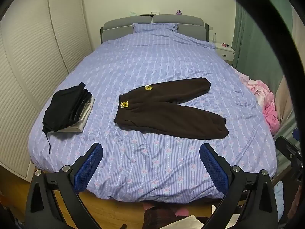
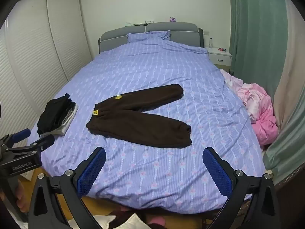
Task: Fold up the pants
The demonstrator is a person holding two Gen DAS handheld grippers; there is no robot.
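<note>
Dark brown fleece pants (image 1: 167, 112) lie flat on the purple bed cover (image 1: 152, 66), waistband to the left, two legs spread apart toward the right. They also show in the right wrist view (image 2: 141, 116). Yellow patches sit near the waistband. My left gripper (image 1: 151, 162) is open and empty, held over the near edge of the bed, short of the pants. My right gripper (image 2: 154, 166) is open and empty, also short of the pants. The left gripper also shows in the right wrist view (image 2: 32, 143), at the left edge.
A stack of folded dark and grey clothes (image 1: 66, 110) lies on the bed's left side. A pink heap of bedding (image 1: 266, 103) sits at the right edge. A white nightstand (image 2: 219, 56) and green curtains (image 2: 255, 38) stand at the right. White wardrobe doors (image 1: 38, 57) line the left.
</note>
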